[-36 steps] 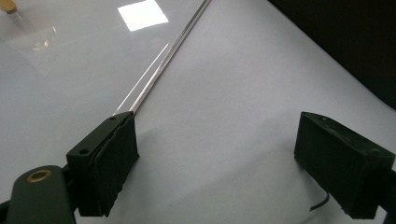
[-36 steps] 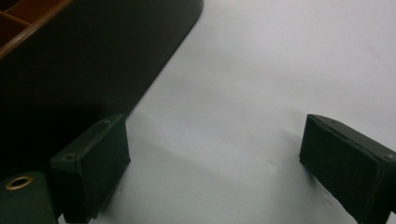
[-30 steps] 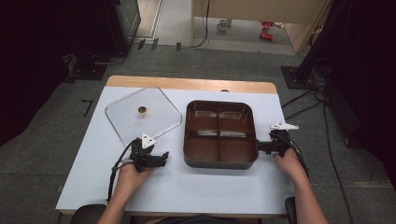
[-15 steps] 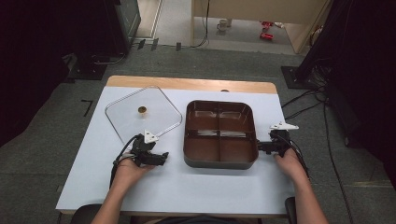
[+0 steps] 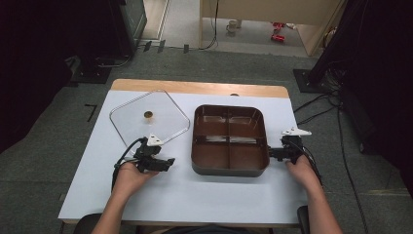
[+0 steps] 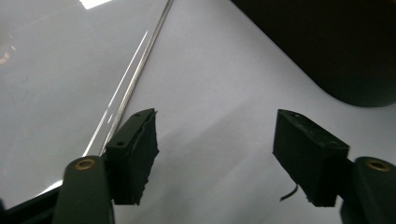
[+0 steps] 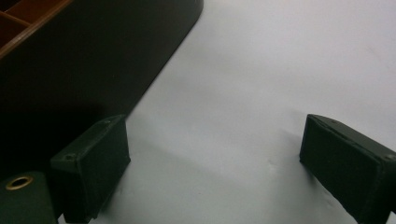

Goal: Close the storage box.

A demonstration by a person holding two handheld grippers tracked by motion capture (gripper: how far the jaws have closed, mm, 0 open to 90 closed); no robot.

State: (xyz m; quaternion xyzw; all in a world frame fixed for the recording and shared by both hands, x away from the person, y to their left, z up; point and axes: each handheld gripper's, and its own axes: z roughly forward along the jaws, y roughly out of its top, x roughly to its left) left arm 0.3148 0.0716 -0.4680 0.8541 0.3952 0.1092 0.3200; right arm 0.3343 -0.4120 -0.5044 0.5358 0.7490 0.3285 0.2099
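On the white bench (image 5: 204, 195), the clear square glass lid (image 5: 149, 118) lies left of the brown four-compartment plastic tray (image 5: 229, 139), apart from it. The left tool (image 5: 168, 162) sits just before the lid; the right tool (image 5: 269, 153) sits beside the tray's right wall.
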